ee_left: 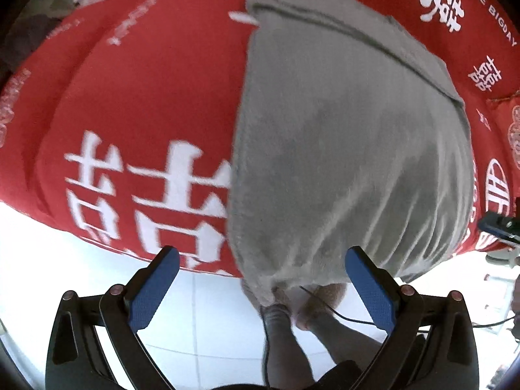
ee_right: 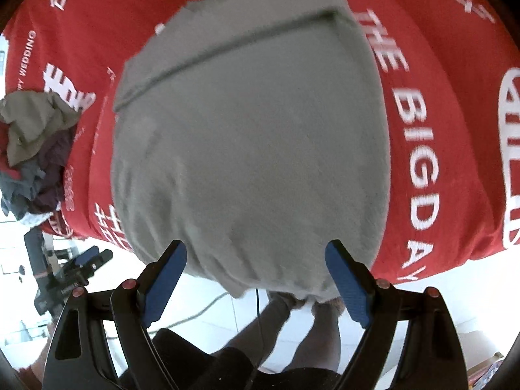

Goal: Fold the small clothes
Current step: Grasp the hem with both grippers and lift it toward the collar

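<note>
A grey garment [ee_left: 351, 149] lies spread on the red cloth-covered table [ee_left: 146, 97], its near end hanging over the front edge. A folded-over band crosses its far end. It also fills the middle of the right wrist view [ee_right: 253, 149]. My left gripper [ee_left: 261, 279] is open and empty, above the table's front edge near the garment's left side. My right gripper [ee_right: 256, 269] is open and empty, its blue pads [ee_right: 347, 286] straddling the garment's hanging end without touching it.
A heap of crumpled clothes [ee_right: 32, 149] sits at the table's left end. The red cloth [ee_right: 438, 130] carries white lettering. Below the front edge are white floor tiles [ee_left: 201, 318], the person's legs and feet [ee_left: 286, 341], and cables. The left gripper shows at lower left [ee_right: 84, 266].
</note>
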Demonstrator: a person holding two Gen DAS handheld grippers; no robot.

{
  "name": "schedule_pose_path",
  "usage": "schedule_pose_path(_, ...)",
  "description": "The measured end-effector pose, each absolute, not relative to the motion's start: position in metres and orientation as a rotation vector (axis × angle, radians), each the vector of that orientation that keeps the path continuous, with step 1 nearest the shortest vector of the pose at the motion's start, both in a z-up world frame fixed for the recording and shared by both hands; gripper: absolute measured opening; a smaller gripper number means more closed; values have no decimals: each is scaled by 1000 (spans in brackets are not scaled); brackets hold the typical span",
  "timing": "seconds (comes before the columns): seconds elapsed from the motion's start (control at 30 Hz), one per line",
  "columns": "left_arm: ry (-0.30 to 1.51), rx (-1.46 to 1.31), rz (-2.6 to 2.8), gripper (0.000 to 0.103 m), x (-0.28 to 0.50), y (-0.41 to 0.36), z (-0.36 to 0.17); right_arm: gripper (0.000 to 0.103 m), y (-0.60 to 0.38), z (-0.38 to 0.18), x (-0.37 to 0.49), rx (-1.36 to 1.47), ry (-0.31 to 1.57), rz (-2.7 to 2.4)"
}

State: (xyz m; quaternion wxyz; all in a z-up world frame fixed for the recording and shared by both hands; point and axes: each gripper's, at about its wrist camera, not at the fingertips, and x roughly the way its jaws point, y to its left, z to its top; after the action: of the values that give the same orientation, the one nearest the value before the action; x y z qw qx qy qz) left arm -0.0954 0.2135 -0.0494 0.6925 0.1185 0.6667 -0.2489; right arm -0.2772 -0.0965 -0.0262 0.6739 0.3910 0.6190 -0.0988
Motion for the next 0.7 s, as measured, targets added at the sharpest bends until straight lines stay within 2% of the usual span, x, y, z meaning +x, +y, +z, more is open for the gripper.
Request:
schedule_pose_path(0.2,1550,253,-617,102,-108,211,-86,76,-106,-65,-324,957,1428,-141)
schedule_pose_path(0.47,1588,213,-670,102,-111,207,-112,76,-105,-115,-356,1029,1451,-34)
schedule_pose_path(0.7,1597,174,-776,102,-121,186,-104,77,-94,-118,-350,1062,1381,136)
